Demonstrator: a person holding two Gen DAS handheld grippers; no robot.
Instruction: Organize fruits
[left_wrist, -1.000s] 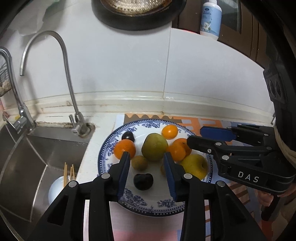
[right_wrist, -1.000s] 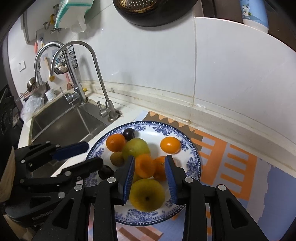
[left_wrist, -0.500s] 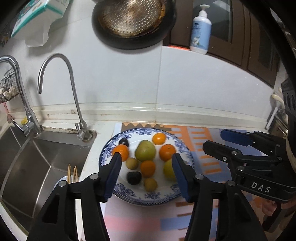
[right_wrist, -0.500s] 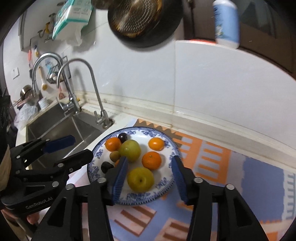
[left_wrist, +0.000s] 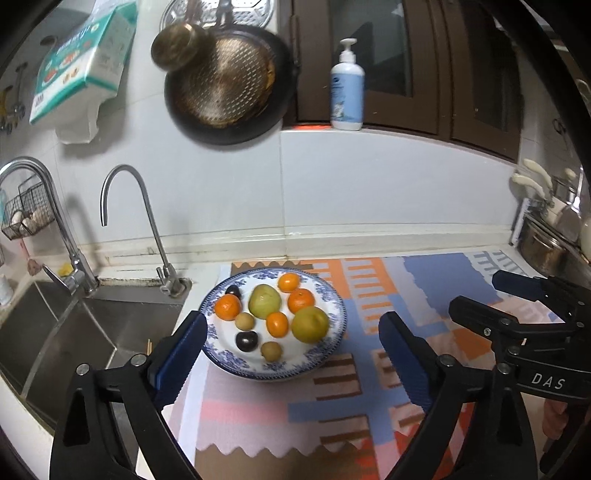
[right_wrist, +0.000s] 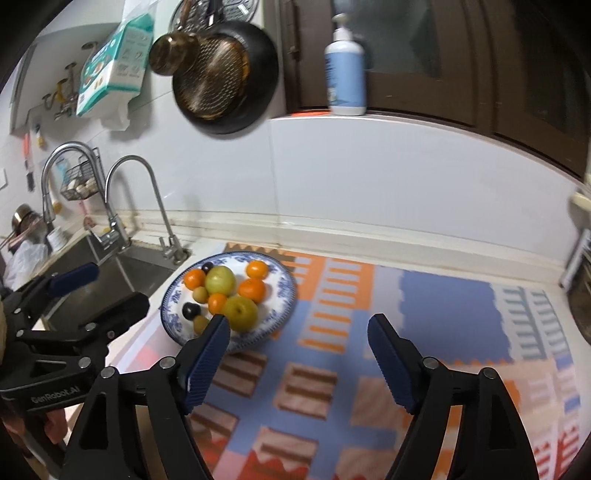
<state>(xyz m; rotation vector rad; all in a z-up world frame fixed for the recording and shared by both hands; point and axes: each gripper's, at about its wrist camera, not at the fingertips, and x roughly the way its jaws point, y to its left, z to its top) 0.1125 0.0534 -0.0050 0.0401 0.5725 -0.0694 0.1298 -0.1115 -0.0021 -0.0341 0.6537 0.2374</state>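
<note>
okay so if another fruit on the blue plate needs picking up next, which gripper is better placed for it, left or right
Probably left. The left gripper is open with the plate between its fingers, dead ahead. The right gripper, also open, faces the bare mat, with the plate off to its left.

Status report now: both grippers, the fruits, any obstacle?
Left gripper open, right gripper open, both empty. Fruits on plate, untouched. Nothing between.
</note>
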